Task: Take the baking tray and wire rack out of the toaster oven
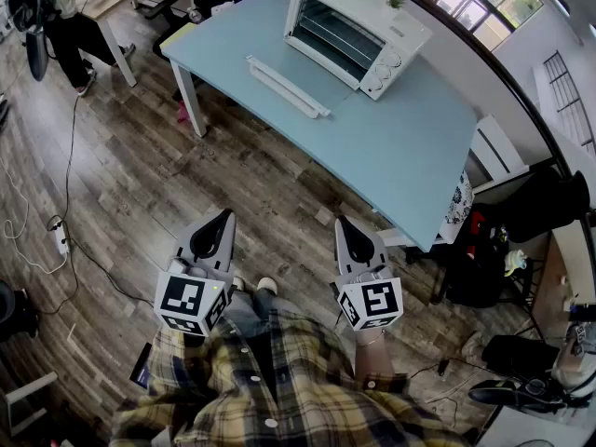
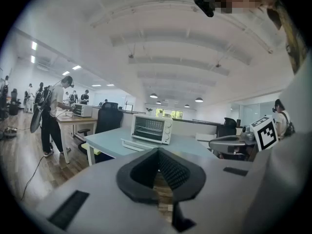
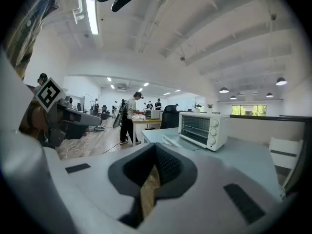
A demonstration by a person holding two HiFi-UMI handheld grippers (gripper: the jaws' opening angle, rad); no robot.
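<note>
I hold both tools over the brown plank floor, well short of the pale blue table. The grey left gripper and grey right gripper each have jaws pressed together on nothing. The white toaster oven stands on that table, door open (shelf lines show inside; I can't tell tray from rack).

Wood-plank floor; pale blue table; window row behind it; round ceiling lamps; black office chair beside table
</note>
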